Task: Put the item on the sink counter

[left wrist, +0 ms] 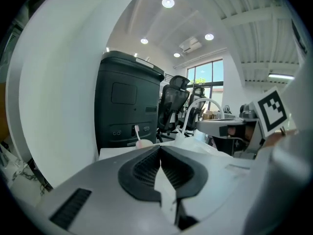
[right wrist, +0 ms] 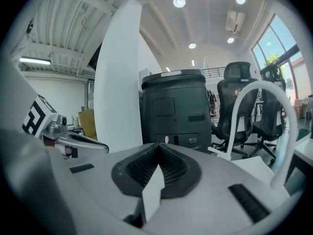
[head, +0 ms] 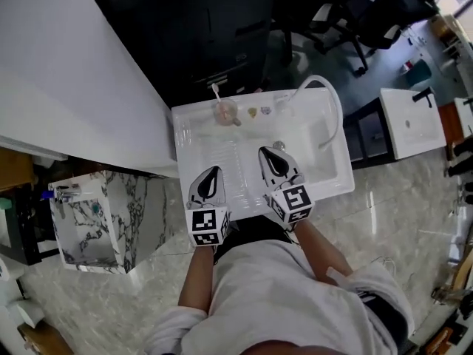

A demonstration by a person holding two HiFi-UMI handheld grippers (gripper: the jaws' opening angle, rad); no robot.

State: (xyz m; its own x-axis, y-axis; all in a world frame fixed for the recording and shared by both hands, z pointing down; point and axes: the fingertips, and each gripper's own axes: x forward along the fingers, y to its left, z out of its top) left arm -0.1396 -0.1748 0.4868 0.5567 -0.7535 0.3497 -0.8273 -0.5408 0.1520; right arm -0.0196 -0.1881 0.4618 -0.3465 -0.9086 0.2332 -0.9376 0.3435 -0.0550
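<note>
A person stands in front of a white sink counter point(head: 194, 135) in the middle of the head view. The person holds one gripper in each hand, low over the near part of the counter.

The left gripper point(head: 211, 180) is a bit left of the middle. In its own view its two jaws are pressed together at the tips. Nothing is between them.

The right gripper point(head: 272, 163) is just right of the middle, side by side with the left one but not touching it. In its own view its jaws are pressed together too, and they hold nothing.

A little pink cup point(head: 225, 111) with a toothbrush point(head: 216, 92) in it stands on the far edge of the sink counter, above the grippers in the picture and well away from both. Two tiny things point(head: 259, 112) lie just right of the cup. They are too small to tell what they are.

A bent white tap point(head: 329, 95) curves over the bowl point(head: 325, 150) on the right side of the sink.

Behind the sink, at the top of the picture, is a big black bin point(head: 214, 28). Black chairs point(head: 362, 13) are at the upper right. A big white wall point(head: 66, 72) fills the upper left. A box with a marble look point(head: 92, 217) stands at the lower left. Another white sink point(head: 410, 120) is at the right edge.
</note>
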